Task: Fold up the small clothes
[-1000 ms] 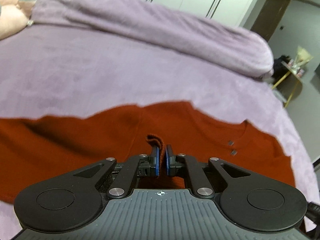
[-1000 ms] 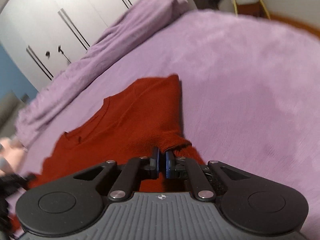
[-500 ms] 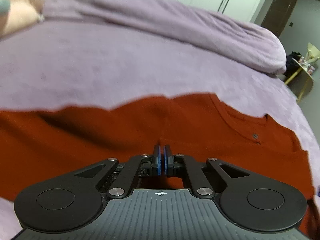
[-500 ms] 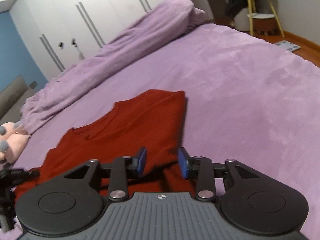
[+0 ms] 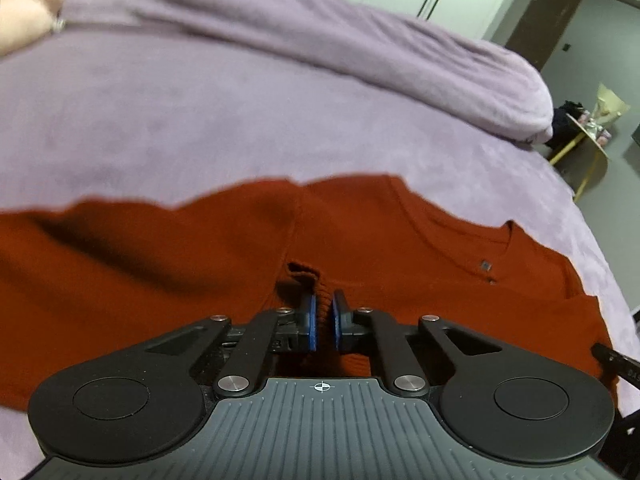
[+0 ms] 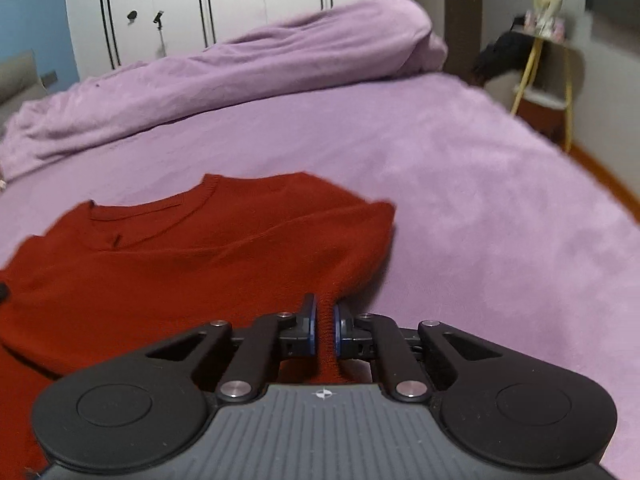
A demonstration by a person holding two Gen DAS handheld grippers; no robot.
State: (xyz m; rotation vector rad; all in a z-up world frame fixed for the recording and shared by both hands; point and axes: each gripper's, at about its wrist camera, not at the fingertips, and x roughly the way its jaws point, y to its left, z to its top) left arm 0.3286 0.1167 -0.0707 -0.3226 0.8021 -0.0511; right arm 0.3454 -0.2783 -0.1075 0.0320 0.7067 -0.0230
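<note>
A rust-red knit sweater lies spread on the purple bed, neckline toward the far side. My left gripper is low over its middle, shut on a raised fold of red knit, and a cuff-like loop bunches just beyond the pads. In the right wrist view the sweater fills the left half. My right gripper sits at the garment's right edge. Its jaws are closing, with a ridge of red knit pinched between the blue pads.
The purple bed cover stretches wide to the right of the sweater. A rolled purple duvet lies along the far side before white wardrobe doors. A yellow-legged side table stands off the bed's right. A pink plush toy sits far left.
My right gripper let go of its fold, opened, rolled level and shut again on the sweater's right edge. The left gripper stayed shut over the sweater's middle.
</note>
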